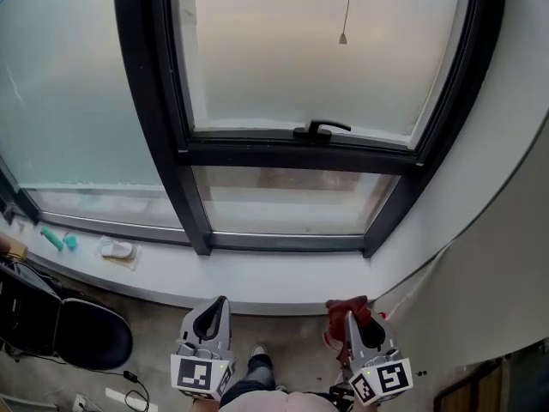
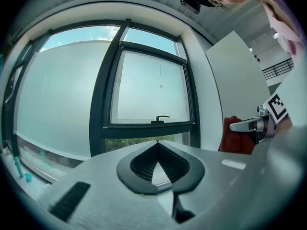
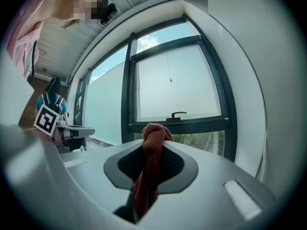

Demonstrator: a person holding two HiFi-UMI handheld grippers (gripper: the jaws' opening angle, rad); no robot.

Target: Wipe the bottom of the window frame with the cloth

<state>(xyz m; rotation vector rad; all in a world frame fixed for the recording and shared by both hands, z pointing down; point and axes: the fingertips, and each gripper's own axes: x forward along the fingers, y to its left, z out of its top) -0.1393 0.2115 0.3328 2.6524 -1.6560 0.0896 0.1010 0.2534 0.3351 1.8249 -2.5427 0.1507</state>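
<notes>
A dark window frame [image 1: 283, 241] runs along the wall ahead, its bottom rail above a white sill [image 1: 257, 273]. My right gripper [image 1: 350, 316] is low at the right of the head view, shut on a red cloth [image 1: 346, 310] that bunches over its tips; the cloth [image 3: 151, 143] hangs down between the jaws in the right gripper view. At lower left my left gripper [image 1: 221, 303] is held short of the sill, jaws closed tip to tip with nothing in them [image 2: 157, 142]. The frame's handle [image 1: 319, 129] sits on the middle rail.
On the sill at left lie a teal tool [image 1: 51, 239] and a small white object [image 1: 117, 249]. A black chair [image 1: 60, 324] stands at lower left. A blind cord with a weight [image 1: 342, 38] hangs in front of the upper pane. A white wall [image 1: 506, 221] closes the right side.
</notes>
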